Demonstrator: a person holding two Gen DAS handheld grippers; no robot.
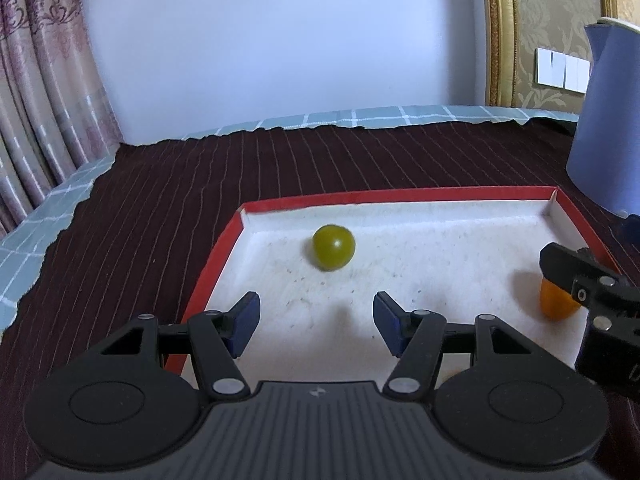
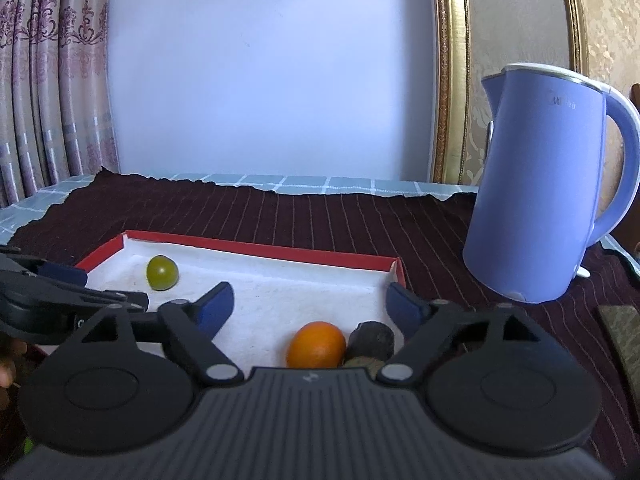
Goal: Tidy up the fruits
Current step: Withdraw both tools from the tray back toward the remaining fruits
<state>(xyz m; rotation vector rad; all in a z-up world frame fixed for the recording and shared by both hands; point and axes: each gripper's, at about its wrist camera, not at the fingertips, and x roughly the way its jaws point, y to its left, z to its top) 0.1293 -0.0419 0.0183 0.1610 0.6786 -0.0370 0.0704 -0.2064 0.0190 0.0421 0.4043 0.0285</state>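
Left to right, seen from the tongs.

Left gripper (image 1: pixel 316 326): released, jaws apart, nothing between the pads. Poised over the near part of the red-rimmed tray (image 1: pixel 216 258), pointing downward at a slope. Green fruit (image 1: pixel 333 247) ahead of the fingertips, a little to the left of the middle line, apart from both pads, resting on the white tray floor.

Right gripper (image 2: pixel 310 304): released too, jaws wide, holding nothing. Aimed more level, over the right near part of the same tray. Orange fruit (image 2: pixel 316 345) lying just below and between the fingers, close to the gripper body, not pressed by either pad. Dark lump (image 2: pixel 372 340) touching the orange fruit on its right; cannot tell what it is. Blue kettle (image 2: pixel 548 184) well to the right, outside the tray, on the dark cloth (image 2: pixel 320 216).

Step in hand, as a judgement: both fruits placed in the tray, both tongs let go. Next move probably a pull back and a reach for another fruit, without knocking the round ones into rolling.
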